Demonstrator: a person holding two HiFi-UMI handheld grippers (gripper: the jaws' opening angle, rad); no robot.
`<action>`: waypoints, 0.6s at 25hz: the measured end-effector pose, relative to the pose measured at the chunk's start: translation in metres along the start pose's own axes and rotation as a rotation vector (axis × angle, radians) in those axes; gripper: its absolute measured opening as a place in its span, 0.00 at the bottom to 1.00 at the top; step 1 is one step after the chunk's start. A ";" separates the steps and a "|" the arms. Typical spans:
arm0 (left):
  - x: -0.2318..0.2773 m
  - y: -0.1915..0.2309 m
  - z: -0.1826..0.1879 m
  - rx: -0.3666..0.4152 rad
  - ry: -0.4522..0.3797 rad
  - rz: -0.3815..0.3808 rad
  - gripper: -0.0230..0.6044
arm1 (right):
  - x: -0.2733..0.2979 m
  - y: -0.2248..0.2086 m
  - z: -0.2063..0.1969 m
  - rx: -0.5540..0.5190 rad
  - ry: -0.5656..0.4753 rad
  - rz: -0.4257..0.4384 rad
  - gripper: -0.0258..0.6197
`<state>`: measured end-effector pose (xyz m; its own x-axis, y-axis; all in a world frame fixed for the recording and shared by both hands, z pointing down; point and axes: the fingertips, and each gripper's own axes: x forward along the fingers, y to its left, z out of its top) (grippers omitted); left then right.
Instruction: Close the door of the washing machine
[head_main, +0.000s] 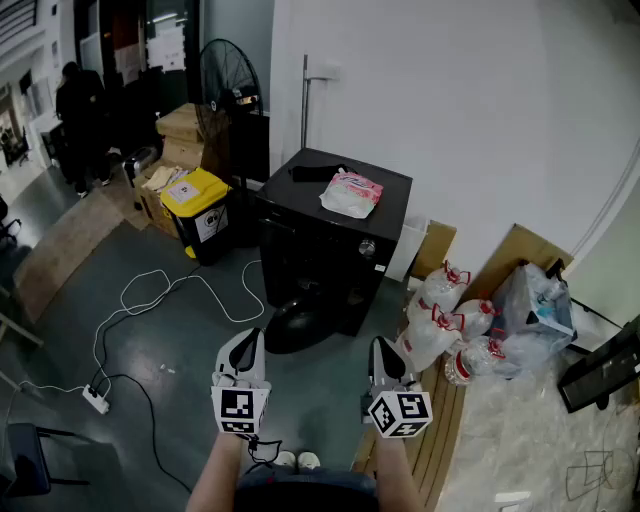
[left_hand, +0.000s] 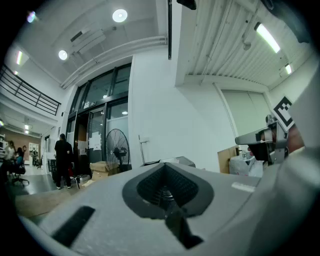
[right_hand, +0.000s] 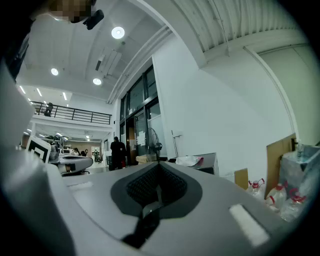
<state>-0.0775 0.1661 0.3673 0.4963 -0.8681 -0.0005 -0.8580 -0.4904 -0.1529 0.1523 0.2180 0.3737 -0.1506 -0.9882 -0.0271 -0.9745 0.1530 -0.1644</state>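
Note:
A black washing machine (head_main: 335, 225) stands against the white wall in the head view. Its round door (head_main: 293, 326) hangs open low at the front, near the floor. A pink and white bag (head_main: 351, 193) lies on its top. My left gripper (head_main: 249, 337) and right gripper (head_main: 380, 346) are held side by side a short way in front of the door, touching nothing. Both are shut and hold nothing. In the left gripper view the shut jaws fill the lower picture, and the right gripper (left_hand: 264, 140) shows at the right. The right gripper view shows the machine (right_hand: 201, 162) beyond its shut jaws.
A yellow bin (head_main: 201, 206), cardboard boxes and a standing fan (head_main: 228, 85) are left of the machine. A white cable and power strip (head_main: 95, 398) lie on the floor at left. Water bottles (head_main: 440, 318) and wooden boards crowd the right. A person (head_main: 75, 112) stands far back left.

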 end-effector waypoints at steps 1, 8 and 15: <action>0.000 0.000 0.000 0.000 0.002 0.000 0.05 | 0.000 0.000 0.000 0.001 0.001 0.002 0.06; -0.005 0.000 -0.002 0.003 0.010 0.006 0.05 | -0.001 0.004 -0.002 0.003 0.003 0.013 0.06; -0.010 0.001 -0.005 -0.001 0.023 0.015 0.05 | 0.001 0.006 -0.005 0.012 0.015 0.017 0.06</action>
<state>-0.0840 0.1735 0.3723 0.4800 -0.8770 0.0202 -0.8655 -0.4772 -0.1523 0.1456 0.2175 0.3779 -0.1693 -0.9855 -0.0149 -0.9697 0.1693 -0.1763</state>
